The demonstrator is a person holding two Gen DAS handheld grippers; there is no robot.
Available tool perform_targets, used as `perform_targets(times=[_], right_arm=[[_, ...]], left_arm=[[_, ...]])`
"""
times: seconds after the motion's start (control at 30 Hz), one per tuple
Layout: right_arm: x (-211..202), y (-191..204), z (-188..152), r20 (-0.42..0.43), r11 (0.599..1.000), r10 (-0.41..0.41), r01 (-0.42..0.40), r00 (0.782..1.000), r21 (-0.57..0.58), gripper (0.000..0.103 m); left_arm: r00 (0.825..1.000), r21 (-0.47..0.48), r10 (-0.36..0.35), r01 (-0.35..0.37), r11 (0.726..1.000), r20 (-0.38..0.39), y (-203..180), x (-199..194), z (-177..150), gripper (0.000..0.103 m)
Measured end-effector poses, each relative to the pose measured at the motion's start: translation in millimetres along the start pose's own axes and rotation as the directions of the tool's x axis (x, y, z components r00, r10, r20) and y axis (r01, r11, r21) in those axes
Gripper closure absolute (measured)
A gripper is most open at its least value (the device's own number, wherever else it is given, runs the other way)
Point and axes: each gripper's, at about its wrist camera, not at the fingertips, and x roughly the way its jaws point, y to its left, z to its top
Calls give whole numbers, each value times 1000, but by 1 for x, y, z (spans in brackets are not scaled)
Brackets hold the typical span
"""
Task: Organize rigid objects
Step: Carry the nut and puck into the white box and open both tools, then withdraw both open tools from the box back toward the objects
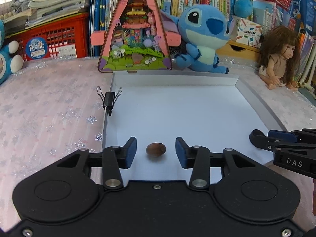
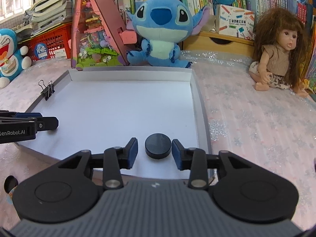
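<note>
A black binder clip (image 1: pixel 109 100) is clipped onto the left wall of the white tray (image 1: pixel 215 80). Near that side, the left tongs (image 1: pixel 156 152) are open, and a small brown nut (image 1: pixel 156 148) lies on the tray floor between their blue tips, touching neither. Over to the right, the right tongs (image 2: pixel 155 151) are open too. A round black puck (image 2: pixel 158 145) sits between them in the near right corner of the tray, just beside the right tip.

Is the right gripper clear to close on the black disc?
Probably yes: the right gripper is open, the black disc lies between its fingers on the white tray, nothing blocking.
</note>
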Motion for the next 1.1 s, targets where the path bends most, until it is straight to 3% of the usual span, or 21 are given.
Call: perform_targets(times=[0.17,0.4,0.57,0.87,1.1], right_arm=[[-20,0,-6,47,1000,8,-8,999,-3,42],[-48,3,-26,106,1000,17,-16,994,-10,31],[-64,6,-46,133,1000,11,-10,991,-13,25],[-86,12,-81,175,1000,-2,7,985,-26,19],[-97,14,-101,177,999,-19,23,984,-23,19]], left_arm=[[998,7,-24,24,1000,55,2,-24,-8,45],[995,-3,-72,72,997,74,6,-54,-33,37],[992,35,-54,50,998,110,4,-77,-57,26],[989,53,-42,35,998,139,9,-107,-88,24],[994,67,-11,4,998,113,16,-110,-109,24]])
